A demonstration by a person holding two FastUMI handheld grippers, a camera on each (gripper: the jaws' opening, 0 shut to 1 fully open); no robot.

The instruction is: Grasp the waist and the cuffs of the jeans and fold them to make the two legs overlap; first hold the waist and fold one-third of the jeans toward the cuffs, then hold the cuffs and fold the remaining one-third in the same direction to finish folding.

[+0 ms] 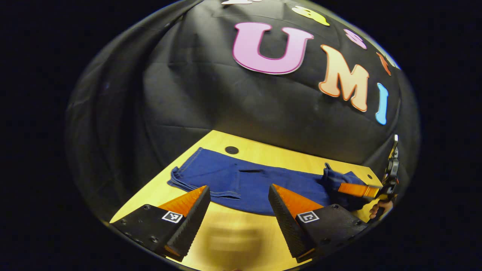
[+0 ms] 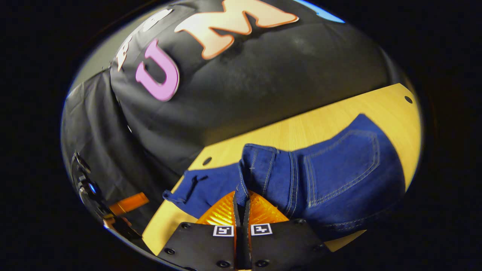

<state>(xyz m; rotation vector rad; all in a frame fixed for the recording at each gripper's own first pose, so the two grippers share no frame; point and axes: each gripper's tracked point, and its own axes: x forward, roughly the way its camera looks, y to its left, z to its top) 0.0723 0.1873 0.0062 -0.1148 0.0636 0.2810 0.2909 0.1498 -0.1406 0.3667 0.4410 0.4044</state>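
Observation:
Dark blue jeans (image 1: pixel 244 180) lie lengthwise across the yellow table (image 1: pixel 229 241), legs overlapped, cuff end at the left (image 1: pixel 175 178). My left gripper (image 1: pixel 239 187) hovers open over the near edge of the legs, holding nothing. At the far right the right gripper (image 1: pixel 357 190), held by a hand (image 1: pixel 380 209), has the waist end raised and bunched. In the right gripper view, my right gripper (image 2: pixel 241 195) is shut on the waistband (image 2: pixel 260 165), which rises off the table (image 2: pixel 339 109). A back pocket (image 2: pixel 342 162) faces up to its right. The left gripper (image 2: pixel 128 203) appears far left.
Black cloth wall closes the back of the table. A round dark hole (image 1: pixel 232 149) sits in the tabletop behind the jeans, another near the far right corner (image 1: pixel 369 176). Bare tabletop lies in front of the jeans near my left fingers.

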